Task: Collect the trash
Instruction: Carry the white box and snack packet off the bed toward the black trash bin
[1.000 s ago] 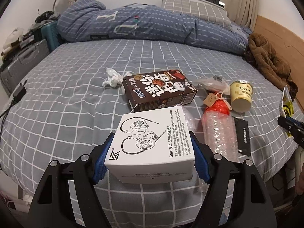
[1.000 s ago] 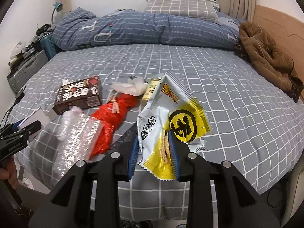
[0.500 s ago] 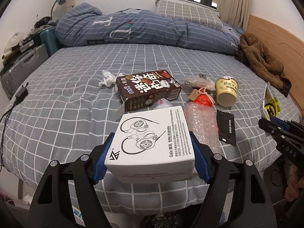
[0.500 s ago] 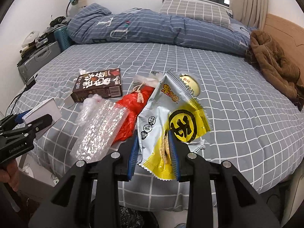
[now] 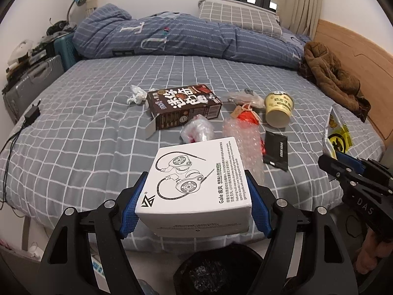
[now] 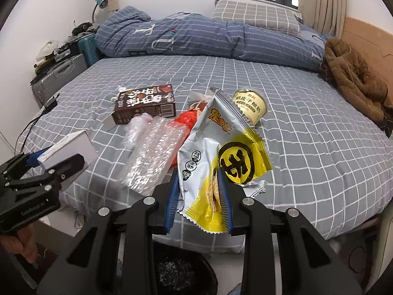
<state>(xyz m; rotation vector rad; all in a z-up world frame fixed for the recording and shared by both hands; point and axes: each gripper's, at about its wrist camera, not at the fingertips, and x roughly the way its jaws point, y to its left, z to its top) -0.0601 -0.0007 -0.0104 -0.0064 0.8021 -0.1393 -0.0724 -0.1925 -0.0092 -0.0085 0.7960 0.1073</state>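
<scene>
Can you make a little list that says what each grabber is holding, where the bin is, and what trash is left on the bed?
left gripper: shut on white cardboard earphone box
right gripper: shut on yellow and silver snack bag
bin: black round trash bin, on the floor below both grippers
left on grey checked bed: brown carton, yellow paper cup, clear bubble wrap, white crumpled tissue

On the grey checked bed, a brown printed carton is laid left of a yellow paper cup; a black-lined waste bin is placed nearest, below the bed's near edge.
</scene>
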